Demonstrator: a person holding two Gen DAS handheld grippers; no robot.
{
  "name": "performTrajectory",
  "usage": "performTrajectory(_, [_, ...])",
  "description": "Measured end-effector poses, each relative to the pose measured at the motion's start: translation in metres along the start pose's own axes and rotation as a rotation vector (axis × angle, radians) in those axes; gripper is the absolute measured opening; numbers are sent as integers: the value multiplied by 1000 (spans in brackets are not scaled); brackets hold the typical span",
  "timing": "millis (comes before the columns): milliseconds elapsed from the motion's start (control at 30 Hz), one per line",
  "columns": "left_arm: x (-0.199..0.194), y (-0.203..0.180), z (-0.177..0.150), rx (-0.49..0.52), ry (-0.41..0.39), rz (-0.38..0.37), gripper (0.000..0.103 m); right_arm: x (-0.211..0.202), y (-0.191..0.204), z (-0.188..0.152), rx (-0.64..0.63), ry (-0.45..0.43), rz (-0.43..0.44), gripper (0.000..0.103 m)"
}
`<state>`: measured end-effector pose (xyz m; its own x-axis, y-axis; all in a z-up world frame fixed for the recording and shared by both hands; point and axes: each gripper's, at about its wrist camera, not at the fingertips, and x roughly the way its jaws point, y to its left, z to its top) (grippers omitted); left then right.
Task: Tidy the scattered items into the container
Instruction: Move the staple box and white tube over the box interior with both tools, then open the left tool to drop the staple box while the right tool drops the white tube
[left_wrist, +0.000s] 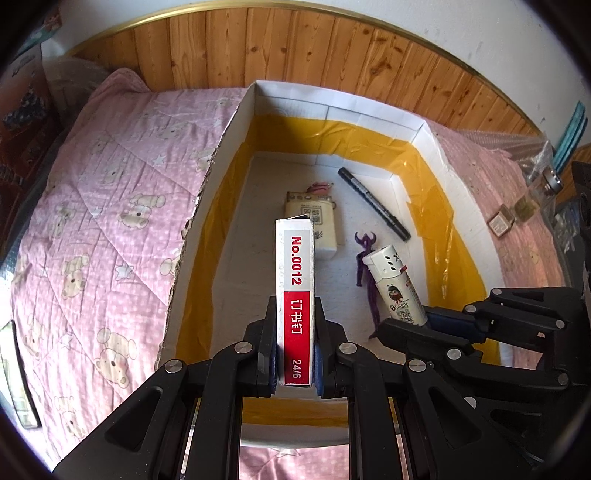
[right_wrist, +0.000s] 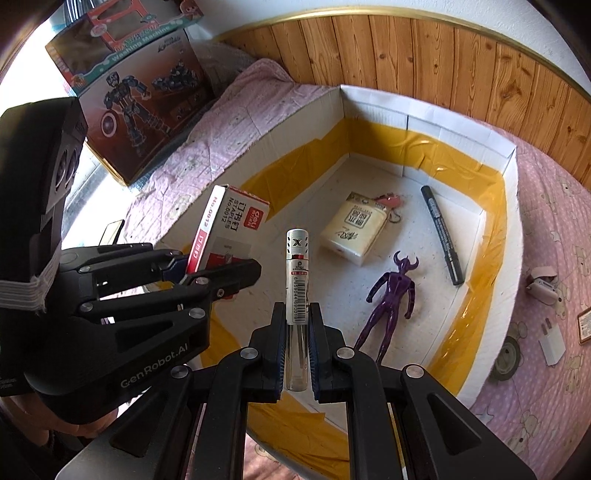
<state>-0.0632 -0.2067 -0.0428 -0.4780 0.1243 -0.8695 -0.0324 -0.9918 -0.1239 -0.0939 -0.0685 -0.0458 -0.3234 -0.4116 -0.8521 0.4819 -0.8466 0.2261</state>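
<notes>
The container (left_wrist: 207, 206) is a white cardboard box lined with yellow tape, lying on a pink quilt. My left gripper (left_wrist: 295, 312) is shut on a red and white staple box (left_wrist: 295, 273), held upright over the container's near left part. My right gripper (right_wrist: 297, 314) is shut on a white lighter (right_wrist: 297, 266) with a silver cap, over the near middle. In the right wrist view the left gripper (right_wrist: 207, 269) and its staple box (right_wrist: 225, 221) hang at the left. On the container floor lie a tissue pack (right_wrist: 354, 229), a black marker (right_wrist: 441, 236) and a purple figure (right_wrist: 391, 295).
Toy boxes (right_wrist: 140, 99) stand at the bed's far left corner. On the quilt right of the container (right_wrist: 513, 206) lie a white charger (right_wrist: 552, 343), a small pink device (right_wrist: 543, 286) and a tape roll (right_wrist: 508, 354). A wooden headboard (right_wrist: 406, 48) runs behind.
</notes>
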Motion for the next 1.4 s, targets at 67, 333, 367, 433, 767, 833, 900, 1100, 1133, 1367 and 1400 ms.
performTrajectory(67, [2,0,-1,12,5,15,15,4,1,-1,-2,14,1,12])
performTrajectory(333, [11,0,-4,56,32,57,15,16,3,0,-5,64,2,12])
performTrajectory(367, [12,0,-4,61,34,60,15,17,3,0,-5,69,1,12])
performTrajectory(433, [14,0,-5,70,39,71,15,19,4,0,-2,78,0,12])
performTrajectory(767, [20,2,-6,102,61,92,15,28,8,-1,1,120,-1,12])
performTrajectory(833, [20,3,-6,104,65,89,15,29,9,0,8,124,0,12])
performTrajectory(900, [21,3,-6,104,67,87,15,30,10,1,10,126,-1,12])
performTrajectory(1100, [20,5,-4,89,70,76,17,31,13,1,12,129,-2,12])
performTrajectory(1133, [20,5,-3,88,71,74,17,32,13,1,12,128,-3,12])
performTrajectory(1367, [19,9,1,66,71,79,24,30,13,1,29,129,-1,13])
performTrajectory(1400, [18,10,2,61,68,75,25,29,14,2,32,129,1,14])
